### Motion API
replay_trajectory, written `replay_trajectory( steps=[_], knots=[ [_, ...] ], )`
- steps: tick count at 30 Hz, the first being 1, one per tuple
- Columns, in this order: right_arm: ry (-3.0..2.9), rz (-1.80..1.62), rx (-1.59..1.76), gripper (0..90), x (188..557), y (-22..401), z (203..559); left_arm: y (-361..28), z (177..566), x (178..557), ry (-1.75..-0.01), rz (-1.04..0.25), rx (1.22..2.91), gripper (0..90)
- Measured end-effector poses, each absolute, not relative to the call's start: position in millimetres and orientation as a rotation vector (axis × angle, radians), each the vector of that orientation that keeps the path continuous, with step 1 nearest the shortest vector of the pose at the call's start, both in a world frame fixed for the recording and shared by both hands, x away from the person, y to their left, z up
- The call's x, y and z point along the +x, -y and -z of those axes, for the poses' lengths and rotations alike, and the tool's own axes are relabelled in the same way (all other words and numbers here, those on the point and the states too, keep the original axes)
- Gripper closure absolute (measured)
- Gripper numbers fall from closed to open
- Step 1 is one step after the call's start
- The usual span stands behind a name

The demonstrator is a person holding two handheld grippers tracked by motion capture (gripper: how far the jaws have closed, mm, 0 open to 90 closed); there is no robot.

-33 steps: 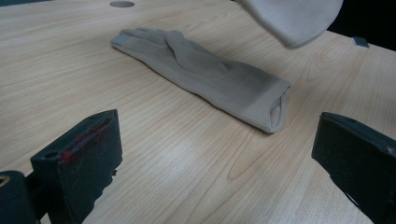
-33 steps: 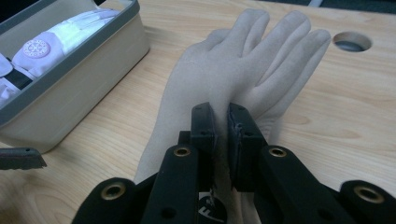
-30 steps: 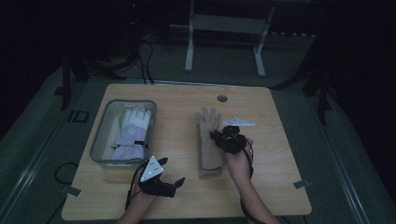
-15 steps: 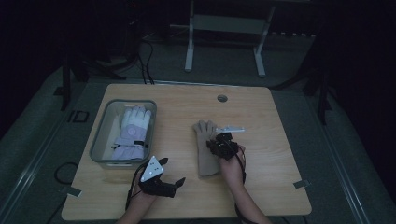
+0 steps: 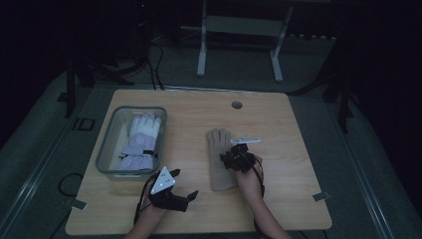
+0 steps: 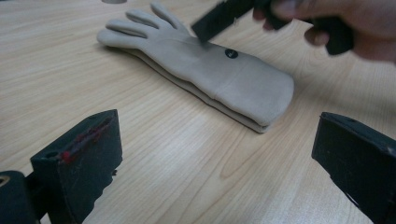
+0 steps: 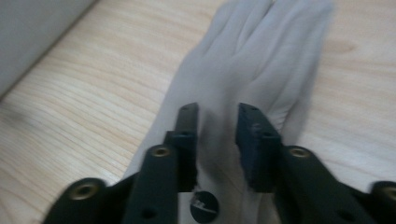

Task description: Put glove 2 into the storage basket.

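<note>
Dim room, dark floor around a pale wood-grain counter (image 5: 298, 164) with rounded corners; a small round grommet (image 5: 237, 105) sits near its far edge.

Tan glove (image 5: 219, 159): soft, matte, suede-like fabric, lying flat on the counter right of centre, fingers toward the far edge, cuff toward the person. Palm side carries a small round black logo patch. In the left gripper view the glove (image 6: 205, 70) looks double-layered at the cuff, with the edges neatly stacked.

Right gripper (image 5: 238, 158): black, hard-edged, held over the glove's middle by the right hand (image 5: 249, 177). Its jaws have just been opening; the right gripper view shows them slightly parted with a narrow gap, glove fabric (image 7: 261, 60) lying below and between them, not pinched (pads do not press on the cloth). In the left gripper view one jaw tip touches the glove top.

Left gripper (image 5: 171, 191): rests low at the near edge of the counter, grey three-cornered plate on top, jaws spread wide with bare wood between them.

Clear plastic bin (image 5: 107, 149), rectangular with rounded corners, stands on the left part of the counter, well apart from the tan glove. Inside lies a white and lilac padded glove (image 5: 142, 139), fingers pointing far.

Metal stand legs (image 5: 201, 55) rise beyond the counter; cables trail on the floor.
</note>
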State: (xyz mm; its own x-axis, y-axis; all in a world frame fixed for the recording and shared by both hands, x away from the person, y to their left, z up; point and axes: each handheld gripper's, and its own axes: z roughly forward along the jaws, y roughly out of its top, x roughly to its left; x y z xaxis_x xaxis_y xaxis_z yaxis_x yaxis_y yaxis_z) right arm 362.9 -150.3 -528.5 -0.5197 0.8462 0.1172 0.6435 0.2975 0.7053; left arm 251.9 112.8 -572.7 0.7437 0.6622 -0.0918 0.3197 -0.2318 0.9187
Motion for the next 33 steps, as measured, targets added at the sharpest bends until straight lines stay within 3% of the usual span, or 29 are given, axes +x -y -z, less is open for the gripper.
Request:
replay_trajectory(
  steps=[2, 13, 20, 33],
  knots=[
    [-2.283, -1.046, 1.348, 58.8, 362.2, 155.3, 521.5, -111.0, 573.0, 252.3, -0.758, -0.383, 1.838, 1.9],
    [-2.279, -1.039, 1.348, 44.3, 367.6, 190.8, 508.9, -101.8, 572.3, 254.6, -0.756, -0.402, 1.886, 1.9],
    [-2.36, -1.048, 1.305, 22.4, 366.9, 203.1, 515.3, -100.7, 570.0, 255.2, -0.778, -0.395, 1.9, 1.9],
    [-2.366, -1.069, 1.172, 17.5, 364.4, 221.6, 515.1, -80.7, 566.5, 258.9, -0.76, -0.317, 2.041, 2.3]
  ],
)
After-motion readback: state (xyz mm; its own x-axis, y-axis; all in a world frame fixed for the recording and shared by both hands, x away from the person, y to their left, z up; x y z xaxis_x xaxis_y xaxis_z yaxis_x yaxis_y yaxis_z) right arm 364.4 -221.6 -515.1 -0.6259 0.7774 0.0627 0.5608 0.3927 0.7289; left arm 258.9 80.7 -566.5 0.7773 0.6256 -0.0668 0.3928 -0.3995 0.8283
